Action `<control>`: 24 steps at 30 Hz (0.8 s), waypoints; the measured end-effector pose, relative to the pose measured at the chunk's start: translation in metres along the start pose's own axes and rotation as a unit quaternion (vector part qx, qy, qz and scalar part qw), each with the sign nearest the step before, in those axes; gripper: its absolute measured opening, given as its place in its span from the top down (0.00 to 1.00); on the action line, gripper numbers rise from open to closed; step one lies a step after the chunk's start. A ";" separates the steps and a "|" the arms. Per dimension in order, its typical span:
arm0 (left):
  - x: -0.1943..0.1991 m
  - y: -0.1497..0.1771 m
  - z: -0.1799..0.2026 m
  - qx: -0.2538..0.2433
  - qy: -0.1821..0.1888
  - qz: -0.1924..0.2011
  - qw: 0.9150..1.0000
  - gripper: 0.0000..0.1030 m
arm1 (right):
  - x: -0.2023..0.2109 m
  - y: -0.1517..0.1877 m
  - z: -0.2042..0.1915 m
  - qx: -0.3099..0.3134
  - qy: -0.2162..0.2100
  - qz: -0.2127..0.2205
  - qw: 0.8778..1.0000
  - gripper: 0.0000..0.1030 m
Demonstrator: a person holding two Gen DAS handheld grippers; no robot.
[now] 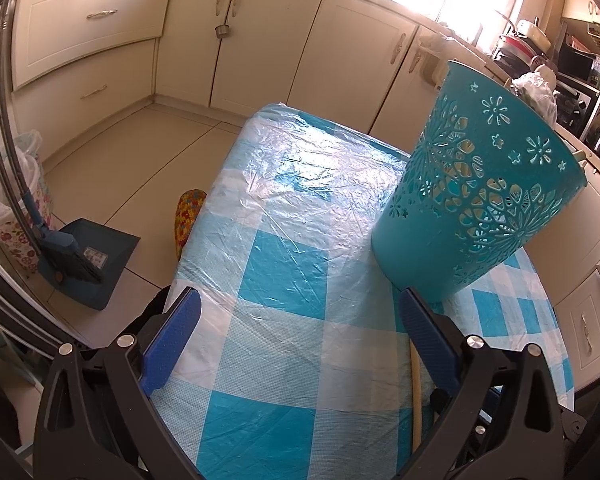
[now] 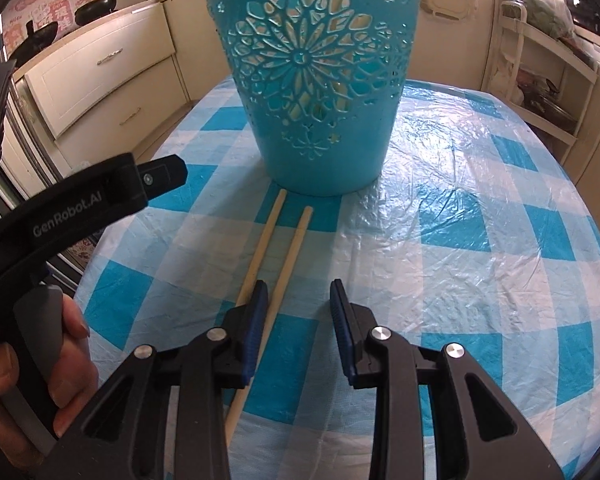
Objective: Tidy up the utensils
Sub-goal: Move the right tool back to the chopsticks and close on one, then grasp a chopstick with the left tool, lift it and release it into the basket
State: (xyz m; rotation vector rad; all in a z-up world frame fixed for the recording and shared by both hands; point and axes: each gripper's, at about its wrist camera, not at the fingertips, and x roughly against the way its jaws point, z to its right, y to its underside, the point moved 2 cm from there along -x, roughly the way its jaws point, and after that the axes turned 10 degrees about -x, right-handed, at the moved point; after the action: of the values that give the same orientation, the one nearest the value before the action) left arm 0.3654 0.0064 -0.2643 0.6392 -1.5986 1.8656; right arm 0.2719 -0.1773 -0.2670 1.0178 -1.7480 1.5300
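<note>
A teal plastic basket with cut-out flower patterns [image 2: 316, 80] stands upright on the blue-and-white checked table [image 2: 480, 240]. It also shows at the right of the left wrist view [image 1: 484, 184]. Two wooden chopsticks [image 2: 290, 248] lie side by side on the table in front of the basket, pointing toward it. My right gripper [image 2: 299, 294] is open and empty, low over the chopsticks' near part, with the right chopstick between its fingers. My left gripper [image 1: 300, 308] is open and empty above the table, left of the basket. One chopstick [image 1: 417, 408] shows by its right finger.
Cream kitchen cabinets [image 1: 260, 52] run around the room. A dustpan and brush [image 1: 84, 256] and a lined bin [image 1: 8, 216] stand on the floor at the left. A colourful stool seat [image 1: 188, 216] sits beside the table. A white shelf rack [image 2: 548, 80] stands at the right.
</note>
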 end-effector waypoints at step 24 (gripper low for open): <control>-0.034 0.009 0.104 -0.198 -0.004 -0.095 0.976 0.49 | 0.019 -0.005 0.090 -0.072 0.000 0.009 0.997 0.74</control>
State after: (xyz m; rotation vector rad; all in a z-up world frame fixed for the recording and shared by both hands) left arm 0.3812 -0.1015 -0.2777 0.5968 -1.7791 1.3564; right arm 0.2702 -0.2695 -0.2628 0.9321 -1.8422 1.3921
